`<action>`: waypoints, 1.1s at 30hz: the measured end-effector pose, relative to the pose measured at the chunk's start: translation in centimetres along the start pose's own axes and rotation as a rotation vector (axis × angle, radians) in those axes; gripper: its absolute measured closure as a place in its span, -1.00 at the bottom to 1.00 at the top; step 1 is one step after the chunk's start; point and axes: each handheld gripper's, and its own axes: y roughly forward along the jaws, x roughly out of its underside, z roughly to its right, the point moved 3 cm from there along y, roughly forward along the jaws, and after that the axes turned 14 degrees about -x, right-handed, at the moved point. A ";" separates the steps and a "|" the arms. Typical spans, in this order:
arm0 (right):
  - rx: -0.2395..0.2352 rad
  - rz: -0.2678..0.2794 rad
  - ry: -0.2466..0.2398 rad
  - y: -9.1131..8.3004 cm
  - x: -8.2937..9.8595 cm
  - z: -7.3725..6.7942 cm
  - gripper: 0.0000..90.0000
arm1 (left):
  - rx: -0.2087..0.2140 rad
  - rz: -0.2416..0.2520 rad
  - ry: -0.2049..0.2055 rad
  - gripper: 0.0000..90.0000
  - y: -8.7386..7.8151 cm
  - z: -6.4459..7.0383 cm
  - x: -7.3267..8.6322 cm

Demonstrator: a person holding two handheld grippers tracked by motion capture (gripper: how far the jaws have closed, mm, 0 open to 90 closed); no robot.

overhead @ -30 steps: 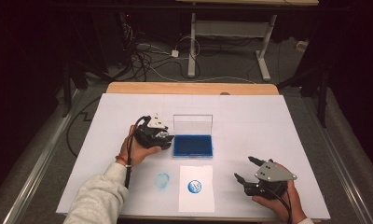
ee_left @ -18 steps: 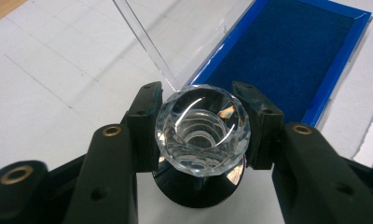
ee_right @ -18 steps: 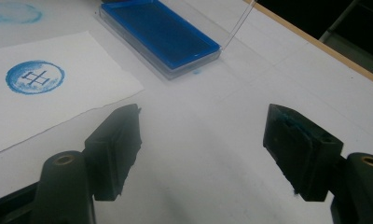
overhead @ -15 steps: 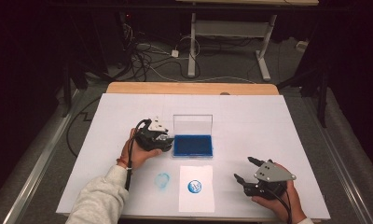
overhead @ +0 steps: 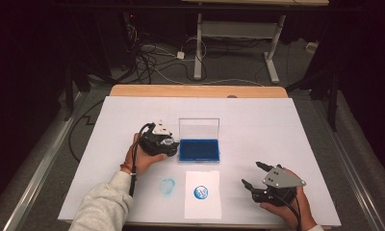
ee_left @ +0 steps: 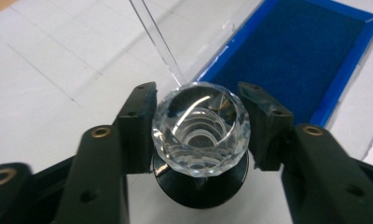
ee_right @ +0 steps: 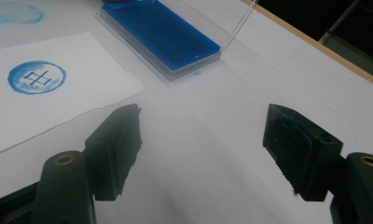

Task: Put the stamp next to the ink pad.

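Note:
A stamp with a faceted clear knob (ee_left: 201, 128) and a round black base is held between the jaws of my left gripper (ee_left: 201, 116), which is shut on it. In the high view this left gripper (overhead: 167, 143) sits just left of the blue ink pad (overhead: 198, 149). The pad's clear lid (overhead: 198, 129) stands open at its far side. My right gripper (overhead: 250, 174) rests open near the front right, with nothing between its jaws. A white paper (overhead: 202, 207) in front of the pad carries a round blue print (overhead: 200, 192).
A faint blue smudge (overhead: 168, 186) marks the white table cover (overhead: 277, 125) left of the paper. From the right gripper view (ee_right: 203, 149), the ink pad (ee_right: 161, 35) and the print (ee_right: 37, 77) lie ahead. Cables and desk legs stand beyond the table's far wooden edge (overhead: 195, 90).
My left gripper with the stamp has drifted slightly toward the near side, staying beside the ink pad. The right gripper has barely moved.

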 end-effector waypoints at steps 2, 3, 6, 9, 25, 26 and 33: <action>-0.002 -0.002 -0.001 0.0 0.0 0.0 -0.38 | -0.015 0.014 -0.002 -0.05 -0.2 0.0 -0.2; -0.003 -0.003 -0.002 0.0 0.0 -0.1 -0.38 | -0.022 0.020 -0.005 -0.07 -0.4 0.0 -0.2; -0.005 -0.002 -0.004 0.0 0.0 -0.1 -0.38 | -0.038 0.042 -0.011 -0.12 -0.6 -0.1 -0.4; -0.003 -0.002 -0.003 0.0 0.0 0.0 -0.38 | -0.059 0.057 -0.023 -0.17 -0.8 -0.1 -0.5; -0.004 0.006 -0.010 -0.1 -0.2 -0.1 -0.39 | -0.081 0.091 -0.052 -0.66 -1.1 0.0 -0.9; -0.004 0.006 -0.010 -0.1 -0.2 -0.1 -0.39 | -0.084 0.090 -0.045 -0.66 -1.1 0.1 -0.9; -0.004 0.010 -0.010 -0.2 -0.2 -0.1 -0.39 | -0.076 0.112 -0.025 -0.66 -1.7 0.3 -1.1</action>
